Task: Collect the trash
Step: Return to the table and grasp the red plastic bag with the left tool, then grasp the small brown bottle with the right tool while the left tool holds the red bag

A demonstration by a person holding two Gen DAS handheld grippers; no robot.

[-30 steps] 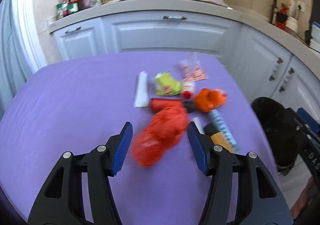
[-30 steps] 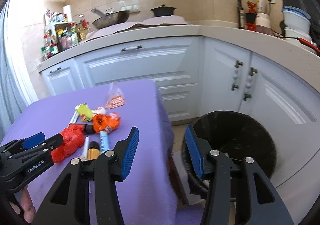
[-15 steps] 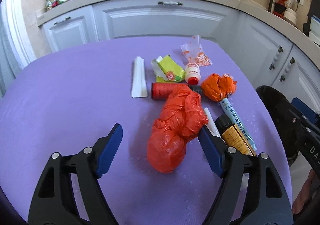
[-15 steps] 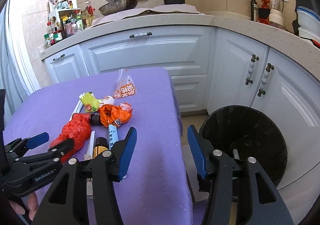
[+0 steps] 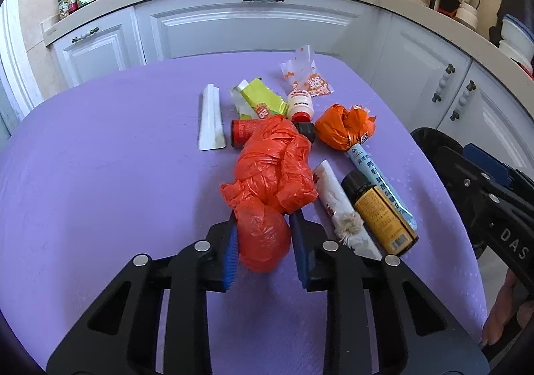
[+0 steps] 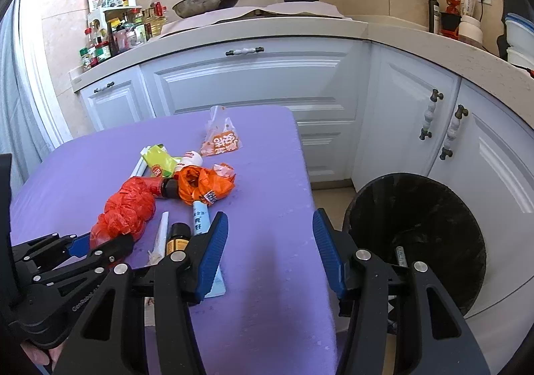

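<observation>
Purple worktop (image 5: 100, 174) fills the left wrist view, where the left hand-held gripper (image 5: 265, 249) is closing on the red plastic bag (image 5: 270, 181) at 6 o'clock, while the right wrist view shows the right hand-held gripper (image 6: 270, 254) standing apart and empty, black bin (image 6: 417, 238) at 3 o'clock.

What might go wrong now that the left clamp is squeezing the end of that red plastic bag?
The left gripper is closing on only the near end of the red bag; thin plastic could slip out when lifted. The bag's far end lies against the red bottle, so lifting might drag or roll it. The black bin stands off the table's right edge, so a loose grip could drop the bag on the floor.
</observation>
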